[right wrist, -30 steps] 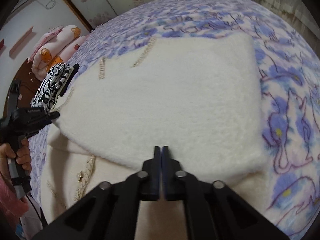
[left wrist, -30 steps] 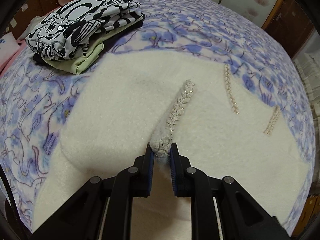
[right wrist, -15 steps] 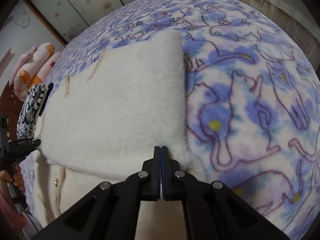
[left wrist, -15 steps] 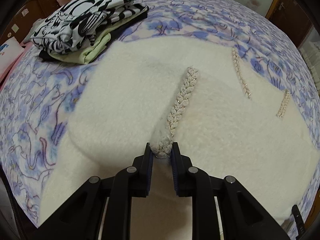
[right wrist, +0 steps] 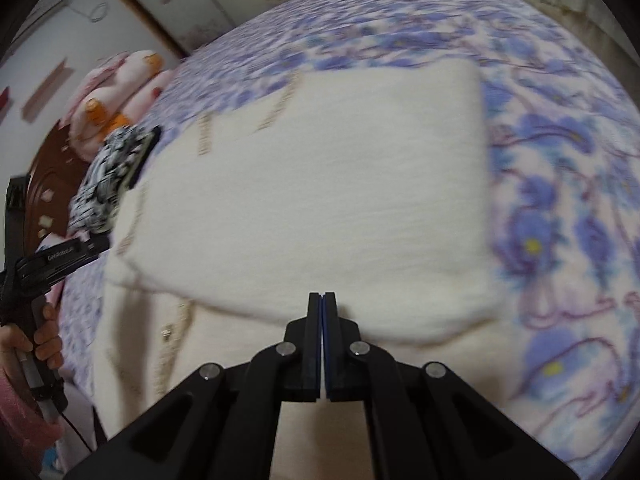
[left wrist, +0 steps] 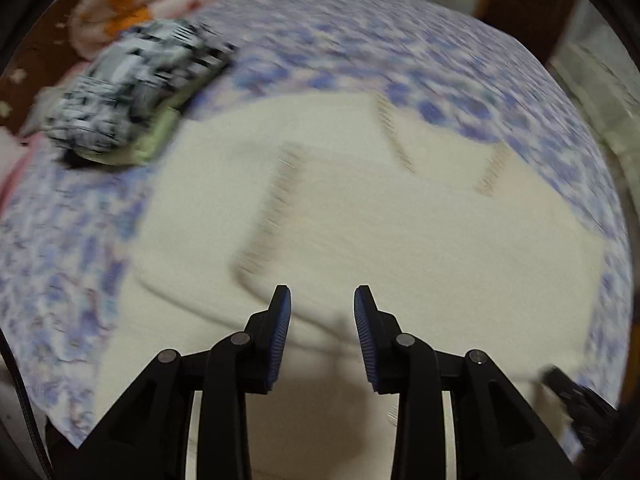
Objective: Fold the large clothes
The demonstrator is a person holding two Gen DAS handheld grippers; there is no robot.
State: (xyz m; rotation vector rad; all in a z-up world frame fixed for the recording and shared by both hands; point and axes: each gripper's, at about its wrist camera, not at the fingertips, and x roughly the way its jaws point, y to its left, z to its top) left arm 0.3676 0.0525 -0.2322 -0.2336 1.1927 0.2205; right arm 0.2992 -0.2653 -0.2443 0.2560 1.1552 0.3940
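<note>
In the left wrist view, which is blurred, the left gripper [left wrist: 322, 300] is at the bottom centre of the frame. Its jaws are opening and nothing is between them. The cream fleece garment [left wrist: 360, 220] fills the middle of the frame, lying on the blue flowered bedspread [left wrist: 460, 60] with one part folded over. A pile of folded clothes [left wrist: 132, 108] sits in the upper left, just beside the garment.

In the right wrist view, the right gripper [right wrist: 322, 300] at the bottom centre has its jaws fully closed and holds nothing. The garment's folded flap [right wrist: 320, 200] lies directly ahead of it. At the left edge a hand [right wrist: 40, 340] holds the other gripper's handle.

I judge that one fold is just laid down and released. The next move probably calls for both grippers to take the near edge for another fold.
</note>
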